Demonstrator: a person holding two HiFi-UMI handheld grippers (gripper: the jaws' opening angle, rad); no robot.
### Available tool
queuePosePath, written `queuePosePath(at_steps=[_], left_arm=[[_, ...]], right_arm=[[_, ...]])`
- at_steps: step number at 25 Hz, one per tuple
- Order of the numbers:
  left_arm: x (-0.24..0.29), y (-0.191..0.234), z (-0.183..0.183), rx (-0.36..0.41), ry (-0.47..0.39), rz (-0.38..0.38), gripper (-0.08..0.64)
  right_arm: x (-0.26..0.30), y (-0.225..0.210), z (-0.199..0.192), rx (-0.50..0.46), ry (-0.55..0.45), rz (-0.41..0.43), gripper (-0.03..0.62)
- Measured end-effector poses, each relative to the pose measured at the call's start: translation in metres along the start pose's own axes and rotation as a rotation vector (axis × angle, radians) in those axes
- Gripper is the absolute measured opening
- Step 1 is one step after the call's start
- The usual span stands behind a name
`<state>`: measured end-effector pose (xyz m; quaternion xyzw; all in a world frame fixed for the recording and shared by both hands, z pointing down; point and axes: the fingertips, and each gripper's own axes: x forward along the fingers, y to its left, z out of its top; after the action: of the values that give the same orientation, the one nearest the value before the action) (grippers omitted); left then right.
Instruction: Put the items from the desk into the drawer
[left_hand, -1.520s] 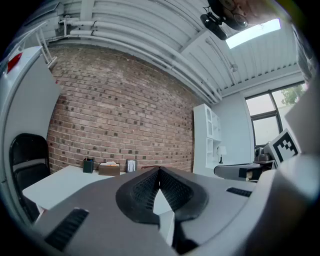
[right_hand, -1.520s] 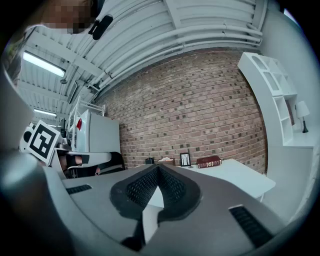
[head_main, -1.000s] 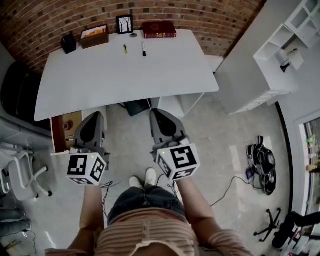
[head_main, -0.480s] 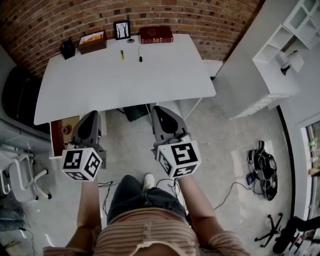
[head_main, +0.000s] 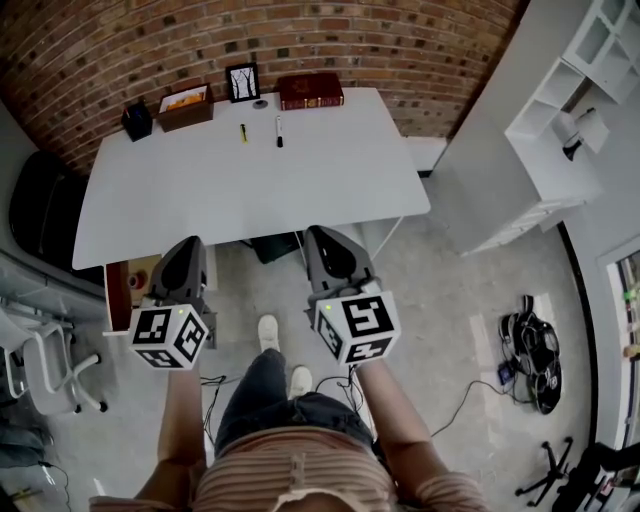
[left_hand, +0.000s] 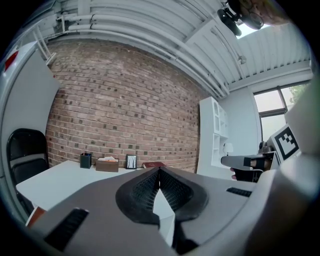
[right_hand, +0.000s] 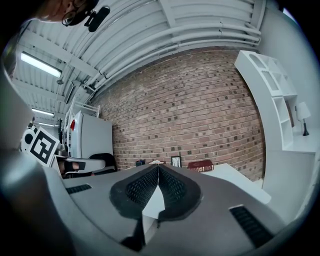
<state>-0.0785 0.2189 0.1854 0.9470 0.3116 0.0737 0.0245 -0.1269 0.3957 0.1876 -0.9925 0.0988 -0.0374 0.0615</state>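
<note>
A white desk (head_main: 250, 180) stands against the brick wall. Along its far edge sit a black pen holder (head_main: 137, 120), a brown box (head_main: 186, 106), a small picture frame (head_main: 241, 82) and a red book (head_main: 310, 89). A yellow marker (head_main: 242, 132) and a black marker (head_main: 278, 131) lie in front of them. Under the desk's left end an open wooden drawer (head_main: 118, 292) shows a small roll inside. My left gripper (head_main: 188, 246) and right gripper (head_main: 322, 236) hover below the desk's near edge, both shut and empty. The same desk items (left_hand: 107, 163) are small in the left gripper view.
A black chair (head_main: 38, 205) stands left of the desk and a white chair (head_main: 45, 365) is nearer left. A white cabinet (head_main: 500, 170) and a shelf unit (head_main: 590, 60) fill the right. Cables (head_main: 528, 335) lie on the floor. The person's shoes (head_main: 268, 332) are between the grippers.
The person's feet have shifted in a step and the view has moved a little. Both grippers stay shut in front of the desk. Nothing on the desk has moved.
</note>
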Motion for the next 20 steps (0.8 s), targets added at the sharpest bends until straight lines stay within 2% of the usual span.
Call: queuePosePath(at_steps=[10, 14, 20], left_arm=[[0.063, 0.026, 0.0, 0.011, 0.025, -0.008, 0.009], [0.1, 0.041, 0.002, 0.004, 0.028, -0.009, 0.009], [0.158, 0.074, -0.013, -0.011, 0.08, 0.002, 0.009]], right_arm=[[0.05, -0.018, -0.005, 0.016, 0.034, -0.013, 0.017], [0.084, -0.032, -0.008, 0.009, 0.051, -0.014, 0.017], [0.146, -0.047, -0.022, 0.01, 0.11, -0.015, 0.017]])
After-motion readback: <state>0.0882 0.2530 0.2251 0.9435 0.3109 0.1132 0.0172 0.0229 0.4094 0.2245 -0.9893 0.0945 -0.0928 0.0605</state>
